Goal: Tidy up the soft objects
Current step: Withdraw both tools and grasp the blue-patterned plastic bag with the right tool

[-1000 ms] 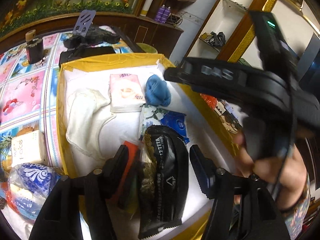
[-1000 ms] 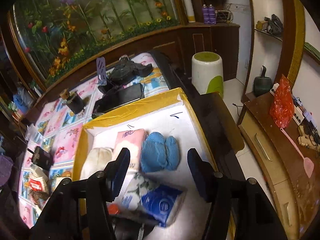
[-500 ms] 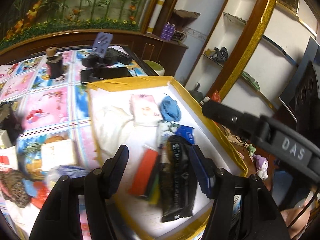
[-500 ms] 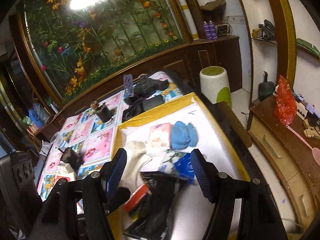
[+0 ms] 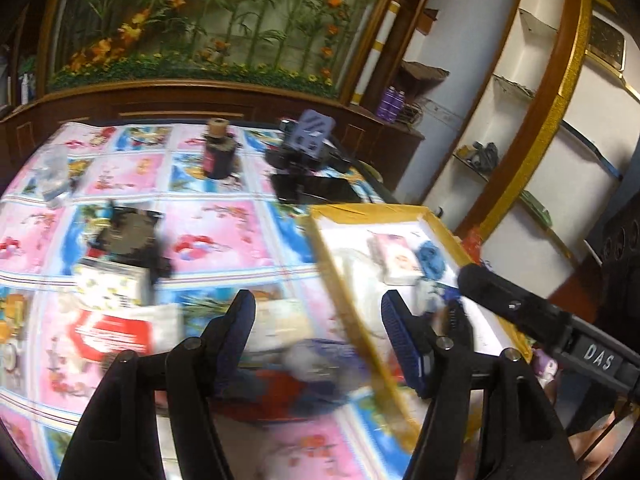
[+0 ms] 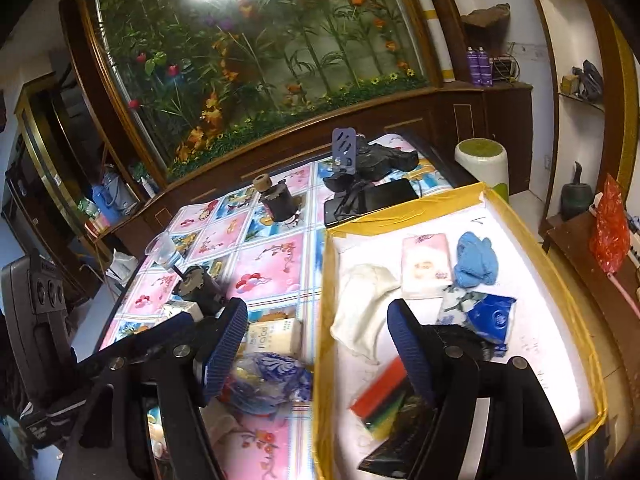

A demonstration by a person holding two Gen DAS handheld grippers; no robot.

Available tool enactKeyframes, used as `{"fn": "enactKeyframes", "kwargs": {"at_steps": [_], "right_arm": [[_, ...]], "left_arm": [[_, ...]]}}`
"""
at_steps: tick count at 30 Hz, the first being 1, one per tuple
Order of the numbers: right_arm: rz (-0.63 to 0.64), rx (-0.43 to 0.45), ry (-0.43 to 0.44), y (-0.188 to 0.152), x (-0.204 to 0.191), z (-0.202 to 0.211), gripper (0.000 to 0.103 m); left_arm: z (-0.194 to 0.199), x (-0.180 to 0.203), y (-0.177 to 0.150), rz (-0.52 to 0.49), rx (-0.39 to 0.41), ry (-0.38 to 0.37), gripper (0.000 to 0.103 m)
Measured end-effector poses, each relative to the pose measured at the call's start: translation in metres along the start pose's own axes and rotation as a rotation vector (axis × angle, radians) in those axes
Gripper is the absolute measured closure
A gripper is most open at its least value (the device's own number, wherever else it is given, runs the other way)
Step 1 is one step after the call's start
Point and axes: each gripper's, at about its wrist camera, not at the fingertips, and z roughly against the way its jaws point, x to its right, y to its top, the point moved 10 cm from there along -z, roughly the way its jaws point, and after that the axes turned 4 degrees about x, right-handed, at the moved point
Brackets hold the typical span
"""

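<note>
We hold both tools with jaws spread and empty: the left tool [image 5: 316,324] above the patterned surface [image 5: 216,236], the right tool [image 6: 316,336] over the yellow-rimmed tray [image 6: 326,280], where a blue cloth [image 6: 476,260] and pink tissue pack [image 6: 426,264] lie.

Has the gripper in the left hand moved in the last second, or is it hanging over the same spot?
Yes. The left gripper has swung leftward, off the yellow-edged box: a second ago its open fingers framed the box's contents; now they frame the patterned tablecloth.
</note>
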Motion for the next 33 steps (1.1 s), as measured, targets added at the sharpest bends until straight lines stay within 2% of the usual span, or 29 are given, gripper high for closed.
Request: {"fn": "enactKeyframes", "kwargs": {"at_steps": [9, 14, 17, 19, 21, 22, 24, 28, 33], "right_arm": [[0.106, -0.165, 0.074, -0.048, -0.061, -0.051, 0.025], [0.13, -0.245, 0.051, -0.07, -0.068, -0.086, 0.025], [0.159, -0.279, 0.063, -0.092, -0.081, -0.088, 0.022], [0.187, -0.297, 0.132, -0.106, -0.1, -0.081, 0.015], [0.189, -0.333, 0.281, -0.12, -0.126, -0.067, 0.015], [0.18, -0.332, 0.326, -0.121, -0.133, -0.061, 0.015], [0.163, -0.302, 0.364, -0.115, -0.137, -0.052, 0.015], [0.161, -0.257, 0.269, -0.102, -0.117, -0.056, 0.015], [0.16, -0.331, 0.217, -0.119, -0.098, -0.077, 0.015]], "left_arm": [[0.011, -0.114, 0.003, 0.151, -0.049, 0.132, 0.037], [0.016, -0.147, -0.002, 0.184, -0.066, 0.193, 0.037], [0.021, -0.157, -0.002, 0.196, -0.065, 0.201, 0.037], [0.023, -0.161, -0.001, 0.199, -0.061, 0.2, 0.037], [0.024, -0.162, -0.001, 0.196, -0.06, 0.198, 0.037], [0.024, -0.162, -0.001, 0.193, -0.06, 0.197, 0.037], [0.025, -0.161, -0.001, 0.185, -0.059, 0.197, 0.037], [0.025, -0.161, -0.002, 0.181, -0.062, 0.2, 0.037], [0.028, -0.162, -0.003, 0.185, -0.056, 0.199, 0.037]]}}
